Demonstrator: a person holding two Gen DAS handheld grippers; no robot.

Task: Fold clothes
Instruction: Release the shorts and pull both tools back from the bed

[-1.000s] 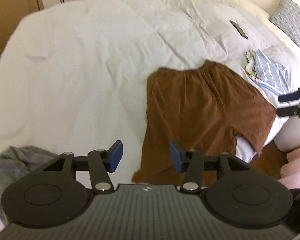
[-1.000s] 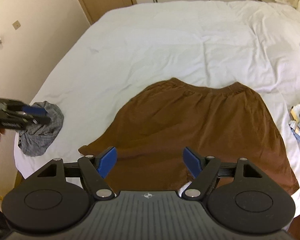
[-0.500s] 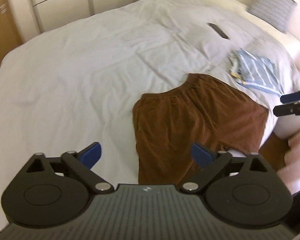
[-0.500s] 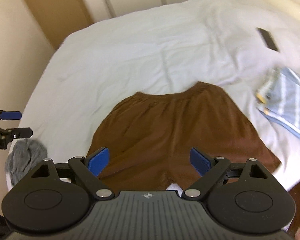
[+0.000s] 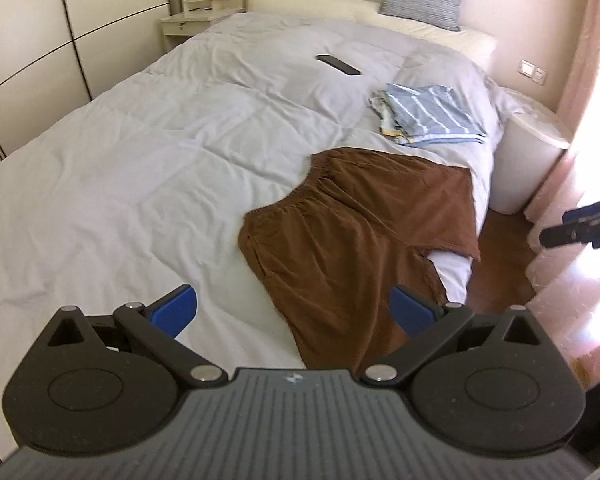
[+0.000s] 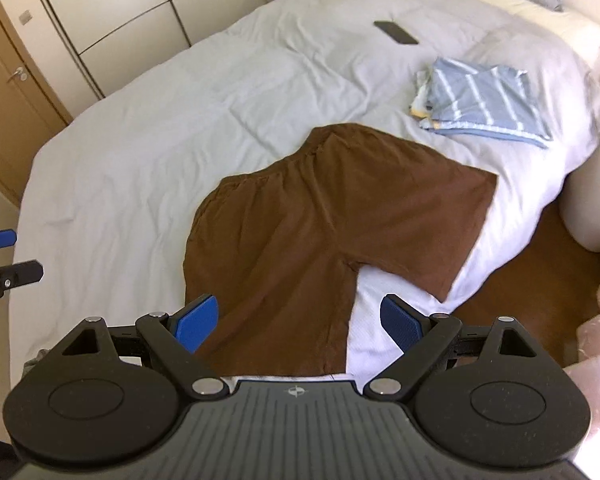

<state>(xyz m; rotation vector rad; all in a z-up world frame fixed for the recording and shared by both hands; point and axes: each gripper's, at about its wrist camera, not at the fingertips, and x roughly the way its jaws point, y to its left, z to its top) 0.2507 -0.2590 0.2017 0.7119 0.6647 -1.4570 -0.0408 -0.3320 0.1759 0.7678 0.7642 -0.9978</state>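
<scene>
Brown shorts (image 5: 352, 236) (image 6: 300, 224) lie spread flat on the white bed, waistband toward the middle, both legs toward the near edge. My left gripper (image 5: 294, 312) hovers open above the bed's edge, near the hem of one leg, holding nothing. My right gripper (image 6: 298, 318) is open too, above the crotch gap between the two legs, empty. In the left wrist view the right gripper's fingers (image 5: 580, 226) show at the right edge. At the left edge of the right wrist view the left gripper's fingers (image 6: 4, 256) appear.
A folded blue striped garment (image 5: 430, 114) (image 6: 484, 100) lies toward the pillows. A dark flat phone-like object (image 5: 338, 64) (image 6: 396, 32) rests on the duvet (image 5: 140, 152). A white round bin (image 5: 528, 152) stands beside the bed. Wardrobe doors (image 6: 112, 12) line the far side.
Both views have swung right toward the head of the bed. Both grippers have opened wider. The grey garment has left the left wrist view.
</scene>
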